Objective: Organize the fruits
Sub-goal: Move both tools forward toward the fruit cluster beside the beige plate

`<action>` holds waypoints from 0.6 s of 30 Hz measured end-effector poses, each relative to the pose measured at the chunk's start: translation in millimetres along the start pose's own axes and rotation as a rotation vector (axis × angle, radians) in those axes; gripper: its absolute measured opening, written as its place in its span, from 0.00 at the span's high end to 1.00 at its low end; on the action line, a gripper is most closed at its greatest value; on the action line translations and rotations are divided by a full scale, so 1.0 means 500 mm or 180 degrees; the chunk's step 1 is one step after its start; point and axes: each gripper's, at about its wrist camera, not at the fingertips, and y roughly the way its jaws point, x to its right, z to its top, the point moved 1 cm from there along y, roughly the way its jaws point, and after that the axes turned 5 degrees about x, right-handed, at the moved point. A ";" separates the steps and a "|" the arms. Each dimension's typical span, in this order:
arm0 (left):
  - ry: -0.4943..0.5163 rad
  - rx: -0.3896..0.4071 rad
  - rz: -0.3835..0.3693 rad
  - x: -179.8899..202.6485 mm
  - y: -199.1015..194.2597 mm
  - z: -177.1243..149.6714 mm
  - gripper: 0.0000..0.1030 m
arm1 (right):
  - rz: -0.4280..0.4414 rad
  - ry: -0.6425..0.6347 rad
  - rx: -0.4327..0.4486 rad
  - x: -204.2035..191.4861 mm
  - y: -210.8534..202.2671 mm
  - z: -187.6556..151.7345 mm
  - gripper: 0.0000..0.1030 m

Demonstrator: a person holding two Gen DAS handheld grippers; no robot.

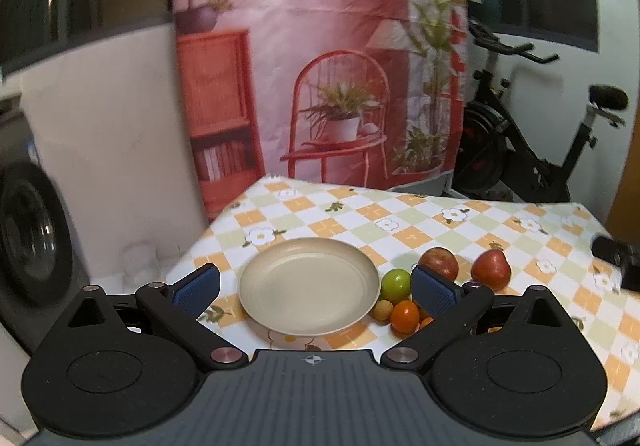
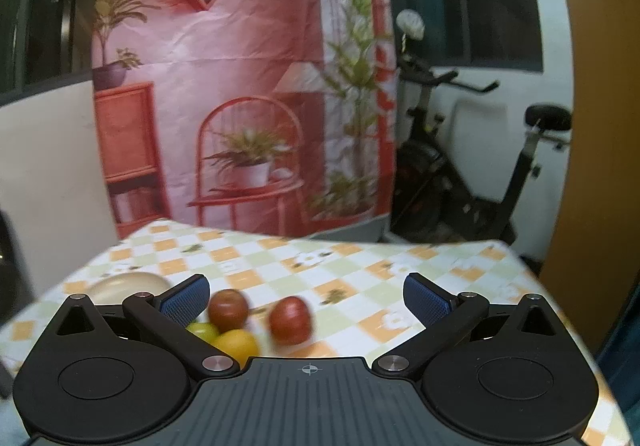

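Left tool (image 1: pixel 316 286): spread wide, holding nothing; it hangs over the near part of the tabletop, its pads flanking the plate in the lower centre of the left wrist view.
Right tool (image 2: pixel 307 296): also wide and holding nothing, in the lower half of the right wrist view, which is blurred.
Plate (image 1: pixel 309 286): cream, round, bare inside, centre of the frame on the checked tabletop (image 1: pixel 520 242).
Green fruit (image 1: pixel 395 284): just right of the plate rim, beside the left tool's right pad.
Orange fruit (image 1: pixel 405 316): below the green one, touching it; a small tan fruit (image 1: pixel 382 309) sits at its left.
Red apple (image 1: pixel 439 263): behind the pad, partly hidden.
Red pear (image 1: pixel 491 269): right of the apple, apart from it.
Backdrop: a pink printed cloth (image 1: pixel 320 46) hangs behind the tabletop; an exercise bike (image 1: pixel 532 150) stands at right.
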 end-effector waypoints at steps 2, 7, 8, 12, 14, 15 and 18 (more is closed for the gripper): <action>-0.0118 -0.0019 -0.0015 -0.009 0.020 -0.001 0.02 | -0.0025 -0.0038 0.0011 0.005 0.019 -0.026 0.00; 0.0016 0.0101 0.0042 0.005 0.056 0.001 0.06 | 0.0192 0.0203 0.0056 0.044 0.053 -0.075 0.00; 0.0045 0.0126 0.0036 0.008 0.060 0.001 0.06 | 0.0201 0.0225 0.0091 0.048 0.056 -0.085 0.00; 0.0068 0.0251 -0.0044 0.019 0.074 0.002 0.06 | 0.0171 0.0228 0.0059 0.059 0.076 -0.112 0.00; 0.0062 0.0305 -0.0042 0.023 0.085 0.000 0.06 | 0.0174 0.0245 0.0047 0.061 0.087 -0.124 0.00; 0.0048 0.0344 -0.0038 0.024 0.092 -0.003 0.07 | 0.0185 0.0235 0.0042 0.063 0.094 -0.128 0.00; 0.0069 0.0356 -0.0083 0.031 0.116 -0.010 0.09 | 0.0263 0.0034 -0.0029 0.058 0.119 -0.137 0.00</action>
